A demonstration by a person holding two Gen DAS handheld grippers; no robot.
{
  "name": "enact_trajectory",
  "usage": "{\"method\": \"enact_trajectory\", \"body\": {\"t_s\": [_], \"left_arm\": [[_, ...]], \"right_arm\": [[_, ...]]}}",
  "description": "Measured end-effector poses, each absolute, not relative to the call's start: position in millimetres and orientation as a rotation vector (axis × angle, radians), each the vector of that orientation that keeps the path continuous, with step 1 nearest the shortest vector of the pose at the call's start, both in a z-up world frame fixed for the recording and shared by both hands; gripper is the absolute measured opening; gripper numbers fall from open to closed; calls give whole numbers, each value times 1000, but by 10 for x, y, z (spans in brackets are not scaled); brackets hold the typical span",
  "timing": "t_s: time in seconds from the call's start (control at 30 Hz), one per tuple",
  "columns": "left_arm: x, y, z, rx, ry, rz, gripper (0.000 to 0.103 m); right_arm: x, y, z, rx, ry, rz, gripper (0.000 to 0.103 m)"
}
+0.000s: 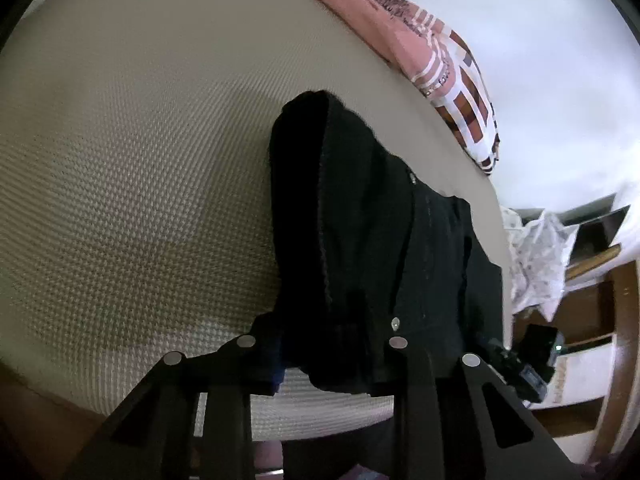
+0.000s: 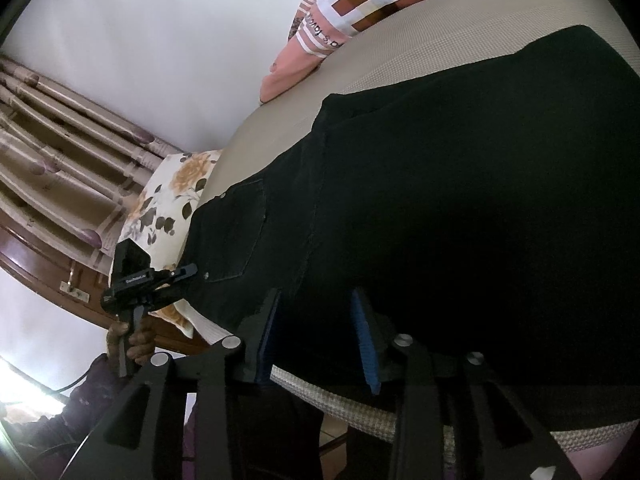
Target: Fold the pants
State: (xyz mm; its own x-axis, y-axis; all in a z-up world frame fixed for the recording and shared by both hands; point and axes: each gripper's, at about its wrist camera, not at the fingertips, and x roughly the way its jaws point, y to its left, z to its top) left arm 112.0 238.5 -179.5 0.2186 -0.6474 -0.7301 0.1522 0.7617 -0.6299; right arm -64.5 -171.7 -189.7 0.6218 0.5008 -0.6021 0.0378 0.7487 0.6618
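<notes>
Black pants [image 1: 360, 220] lie spread on a beige textured bed [image 1: 140, 160]. In the left wrist view my left gripper [image 1: 320, 340] sits at the near edge of the pants, with a bunch of black fabric pinched between its fingers. From the right wrist the pants [image 2: 460, 200] fill most of the picture, back pocket to the left. My right gripper [image 2: 316, 336] has its blue pads [image 2: 364, 344] on either side of the near edge, and fabric fills the gap. The left gripper [image 2: 188, 271], held by a hand [image 2: 128, 344], also shows there at the pants' left edge.
A pink, white and brown patterned blanket [image 1: 440, 64] [image 2: 352, 4] lies at the far side of the bed [image 2: 280, 128]. A floral pillow [image 2: 176, 196] rests beside the pants, with curtains [image 2: 60, 160] and a wooden frame [image 2: 40, 268] beyond. Patterned white cloth [image 1: 536, 256] hangs off the bed's right.
</notes>
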Motion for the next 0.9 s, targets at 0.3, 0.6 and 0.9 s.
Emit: {"method": "enact_trajectory", "body": {"t_s": [0.3, 0.6, 0.9], "left_arm": [[1099, 2421, -1843, -529, 1235, -531, 29], [1175, 2455, -1949, -571, 1294, -562, 40], [1238, 2534, -2018, -712, 1327, -567, 45]], "right_arm": [[-630, -1692, -1894, 688, 865, 302, 39], [-639, -1687, -1893, 689, 858, 280, 40], [-634, -1690, -1885, 689, 856, 278, 42]]}}
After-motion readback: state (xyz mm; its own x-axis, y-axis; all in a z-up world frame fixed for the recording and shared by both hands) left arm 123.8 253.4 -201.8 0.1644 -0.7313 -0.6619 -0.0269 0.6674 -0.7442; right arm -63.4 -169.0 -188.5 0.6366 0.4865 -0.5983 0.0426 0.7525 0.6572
